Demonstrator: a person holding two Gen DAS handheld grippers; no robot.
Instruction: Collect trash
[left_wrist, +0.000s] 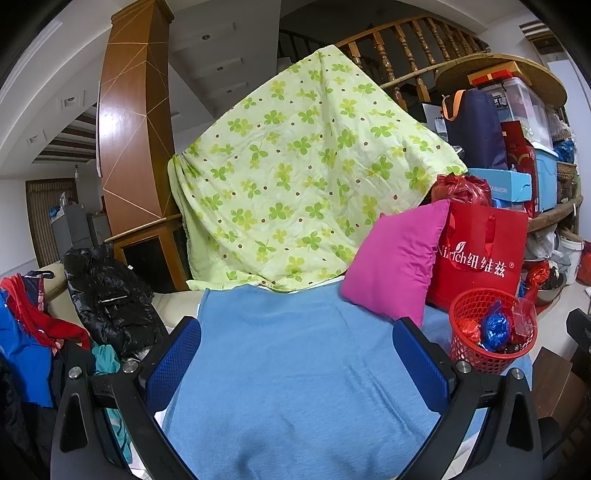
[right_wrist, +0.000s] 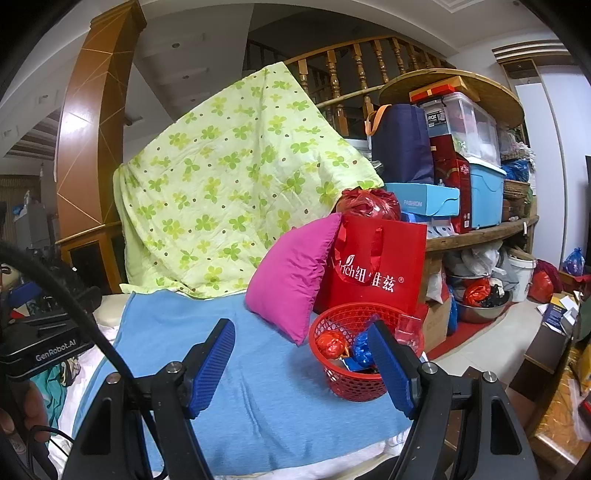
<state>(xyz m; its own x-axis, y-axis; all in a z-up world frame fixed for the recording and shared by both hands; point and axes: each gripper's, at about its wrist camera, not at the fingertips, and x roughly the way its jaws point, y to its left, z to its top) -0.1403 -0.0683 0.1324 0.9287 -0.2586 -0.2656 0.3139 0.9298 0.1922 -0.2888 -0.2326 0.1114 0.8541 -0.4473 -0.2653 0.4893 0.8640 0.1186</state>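
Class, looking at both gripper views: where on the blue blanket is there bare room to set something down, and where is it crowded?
The blue blanket is bare between the green clover quilt behind and the near edge. Its right side is crowded: pink pillow, red basket, red bag. Clothes crowd the left.

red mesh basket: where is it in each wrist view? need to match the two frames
Left wrist: red mesh basket at lower right, on the blue blanket, outside the right-hand finger.
Right wrist: red mesh basket right of centre, low, partly behind the right-hand finger.
Shared landmark: the red paper bag stands right behind it in both, with the pink pillow leaning beside the bag.
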